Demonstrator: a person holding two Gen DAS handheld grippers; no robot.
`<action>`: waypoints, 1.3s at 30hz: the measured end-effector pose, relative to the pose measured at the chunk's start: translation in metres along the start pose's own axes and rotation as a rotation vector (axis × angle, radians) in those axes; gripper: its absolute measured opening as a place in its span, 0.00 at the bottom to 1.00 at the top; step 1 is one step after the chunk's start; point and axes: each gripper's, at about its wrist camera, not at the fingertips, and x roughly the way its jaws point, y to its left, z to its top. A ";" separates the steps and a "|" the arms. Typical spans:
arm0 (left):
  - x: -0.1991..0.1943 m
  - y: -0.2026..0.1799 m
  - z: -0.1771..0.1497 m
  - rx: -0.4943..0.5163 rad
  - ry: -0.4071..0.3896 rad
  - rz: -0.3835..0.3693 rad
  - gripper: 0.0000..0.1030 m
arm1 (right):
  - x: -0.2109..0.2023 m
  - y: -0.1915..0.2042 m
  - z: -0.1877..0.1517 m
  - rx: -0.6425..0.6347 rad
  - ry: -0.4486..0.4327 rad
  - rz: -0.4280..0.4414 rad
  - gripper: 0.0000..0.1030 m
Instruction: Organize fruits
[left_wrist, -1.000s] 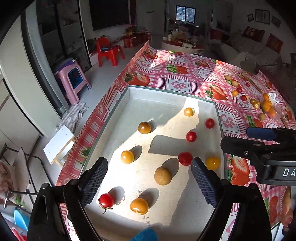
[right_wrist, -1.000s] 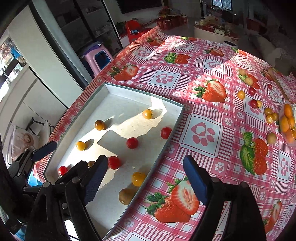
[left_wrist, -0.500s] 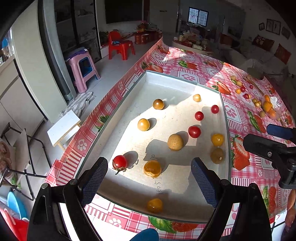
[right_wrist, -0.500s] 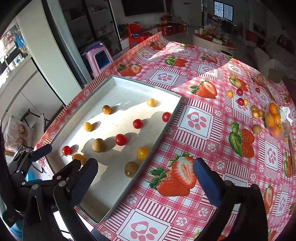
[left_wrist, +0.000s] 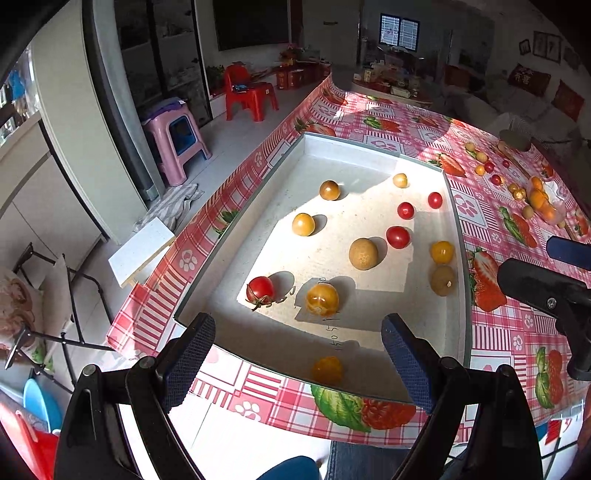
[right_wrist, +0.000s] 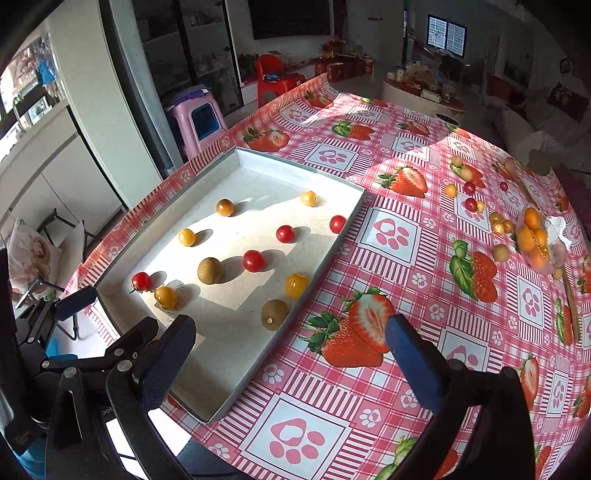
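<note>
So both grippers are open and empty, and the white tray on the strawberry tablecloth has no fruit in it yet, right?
Not quite. The tray already holds fruit, among it red tomatoes and yellow ones, as the right wrist view shows. The left gripper and right gripper are indeed open and empty.

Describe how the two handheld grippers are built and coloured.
Both match: the left gripper and the right gripper have glossy black plastic arms with round pivot screws, each ending in a dark blue, finely textured pad. Part of some white lettering shows on the right gripper's body.
</note>
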 end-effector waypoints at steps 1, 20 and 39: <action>-0.001 0.000 -0.001 0.000 -0.003 -0.004 0.90 | -0.001 0.001 -0.001 -0.001 -0.002 -0.001 1.00; -0.018 -0.010 -0.013 0.043 -0.032 0.006 0.90 | -0.010 0.003 -0.021 0.014 -0.021 -0.014 1.00; -0.019 -0.013 -0.015 0.051 -0.034 0.026 0.90 | -0.013 0.002 -0.025 0.016 -0.031 -0.003 1.00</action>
